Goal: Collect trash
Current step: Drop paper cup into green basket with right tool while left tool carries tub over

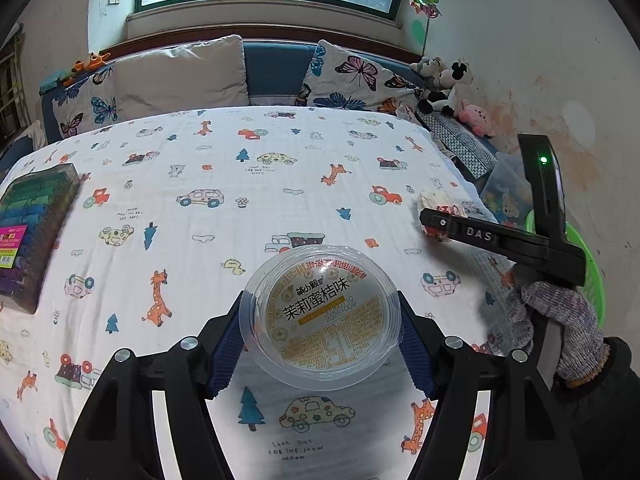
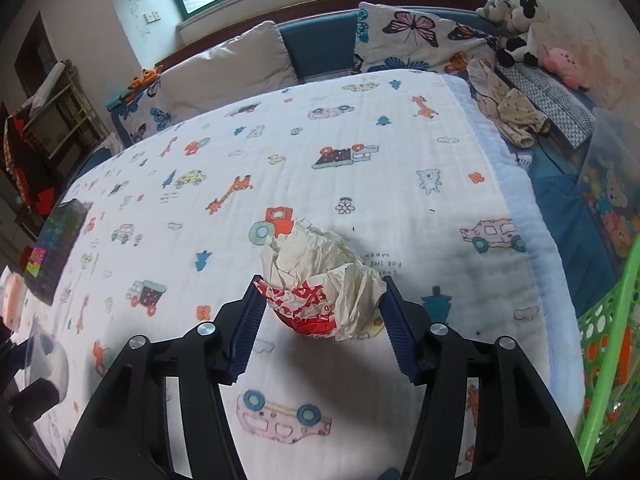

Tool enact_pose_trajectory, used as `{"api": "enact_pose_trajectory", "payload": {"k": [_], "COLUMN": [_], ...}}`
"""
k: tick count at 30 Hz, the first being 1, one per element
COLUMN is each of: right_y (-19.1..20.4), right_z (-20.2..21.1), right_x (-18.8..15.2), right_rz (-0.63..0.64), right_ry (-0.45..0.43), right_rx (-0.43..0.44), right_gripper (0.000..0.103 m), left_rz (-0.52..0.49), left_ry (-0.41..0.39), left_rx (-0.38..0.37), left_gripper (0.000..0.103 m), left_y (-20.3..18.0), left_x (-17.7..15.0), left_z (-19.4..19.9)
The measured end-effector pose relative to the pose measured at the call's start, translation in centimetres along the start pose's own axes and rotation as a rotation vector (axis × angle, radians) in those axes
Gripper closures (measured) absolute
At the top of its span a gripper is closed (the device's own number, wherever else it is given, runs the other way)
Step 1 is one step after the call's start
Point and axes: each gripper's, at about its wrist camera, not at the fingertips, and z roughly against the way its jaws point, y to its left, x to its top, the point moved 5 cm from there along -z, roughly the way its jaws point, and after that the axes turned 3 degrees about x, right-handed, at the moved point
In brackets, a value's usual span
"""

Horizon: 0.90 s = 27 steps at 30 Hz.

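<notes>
White quilted cloth [image 1: 224, 240] w/ printed cars, giraffes & trees covers the whole work surface; behind it sit a plain cushion [image 1: 180, 74] and a butterfly-print cushion [image 1: 360, 76] against a blue sofa back, w/ plush toys [image 1: 444, 84] in the far right corner under the window. At the left edge of the cloth lies a clear box of coloured rolls [image 1: 34, 220], well apart from both claws. A green plastic basket [image 2: 604, 344] stands off the right edge of the cloth, near the right claw, w/ a cartoon-print bag just beyond it. Nothing lies btwn the two claws on the cloth. The left gripper [image 1: 320, 344] pinches a clear plastic cup [image 1: 320, 312] w/ a yellow printed lid; the blue pads press its sides left & right, the cup sits right at the fingertips, lid facing the camera. The right gripper [image 2: 322, 312], held by a hand in a grey knit glove [image 1: 560, 328], has a crumpled paper wrapper [image 2: 320, 276], cream w/ red print, btwn its fingers: the left pad touches the red part, the right pad meets the cream edge, so it's closed on the wrapper. Whether the wrapper's underside touches the cloth can't be told. From the left wrist view that wrapper lies near the cloth's right edge, to the right of and beyond the cup.
</notes>
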Motion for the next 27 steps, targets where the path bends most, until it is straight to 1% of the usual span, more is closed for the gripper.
{"api": "enact_pose_trajectory", "payload": {"k": [6,13,21,27], "right_y": [0.0,-0.8,-3.1,-5.6], "right_z": [2.7,6.1,10.1,13.1], "right_x": [-0.4,-1.8,-3.6,-4.8], "right_rz": [0.014,0.013,-0.009,-0.052], "right_ry": [-0.026,-0.049,-0.084,-0.11], "right_rx": [0.019,0.016,-0.017,-0.045], "right_gripper": [0.047,0.047,0.047,0.047], "left_rz": [-0.011,-0.035,-0.086,-0.134], "left_ry": [-0.004,-0.007,-0.012,-0.016], "left_rx": [-0.009,-0.033,-0.075,-0.108], "left_gripper": [0.036,0.037,0.036,0.036], "left_y": [-1.2,-3.3,-7.0,-10.0], "left_x": [0.1,0.1,0.2,0.4], "left_z": [0.3,0.7,1.0,1.1]}}
